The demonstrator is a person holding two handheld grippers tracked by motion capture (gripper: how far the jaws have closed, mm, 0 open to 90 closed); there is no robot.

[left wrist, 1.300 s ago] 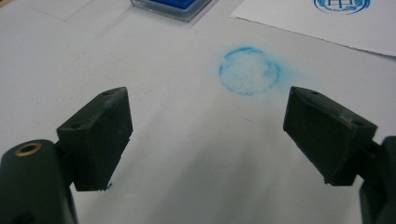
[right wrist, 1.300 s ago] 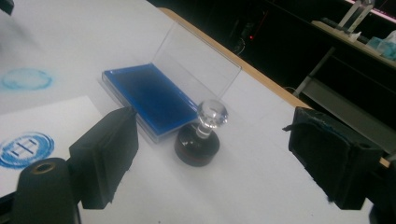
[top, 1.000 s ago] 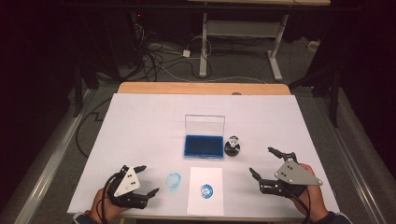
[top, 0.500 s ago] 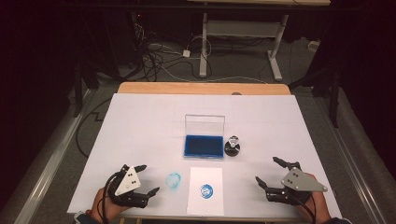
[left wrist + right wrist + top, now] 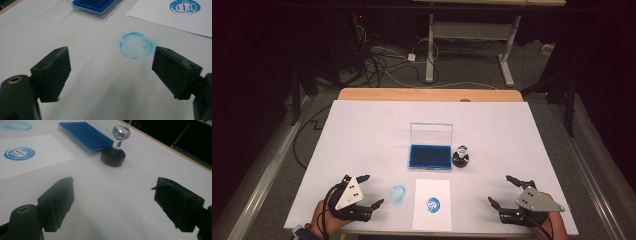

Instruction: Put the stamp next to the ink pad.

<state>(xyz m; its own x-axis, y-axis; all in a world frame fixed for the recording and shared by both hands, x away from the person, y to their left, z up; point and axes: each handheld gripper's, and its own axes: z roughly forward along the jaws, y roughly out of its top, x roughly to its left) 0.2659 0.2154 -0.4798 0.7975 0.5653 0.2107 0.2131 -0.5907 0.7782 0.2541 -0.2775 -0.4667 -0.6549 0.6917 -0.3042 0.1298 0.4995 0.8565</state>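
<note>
A blue ink pad [image 5: 429, 156] in a clear case with its lid raised sits mid-table, also in the right gripper view [image 5: 85, 137]. A black round stamp with a crystal knob [image 5: 460, 157] [image 5: 113, 155] stands upright to its right. In front lies a white paper sheet [image 5: 432, 212] bearing a blue round print [image 5: 432, 204] [image 5: 19, 153]. A smudged blue ring [image 5: 398, 193] [image 5: 136, 45] marks the table cover left of the sheet. My left gripper [image 5: 370, 191] [image 5: 111, 72] rests open near the front left edge. My right gripper [image 5: 502, 191] [image 5: 113, 202] is open at the front right, empty.
The white table cover [image 5: 362, 140] spans the wooden table [image 5: 427, 94]. Beyond the far edge, cables [image 5: 382, 60] and desk legs [image 5: 432, 45] sit on the dark floor. A metal rail [image 5: 262, 170] runs along the left side.
My right gripper has drawn back toward the front edge and away from the stamp. The left gripper has hardly moved.
</note>
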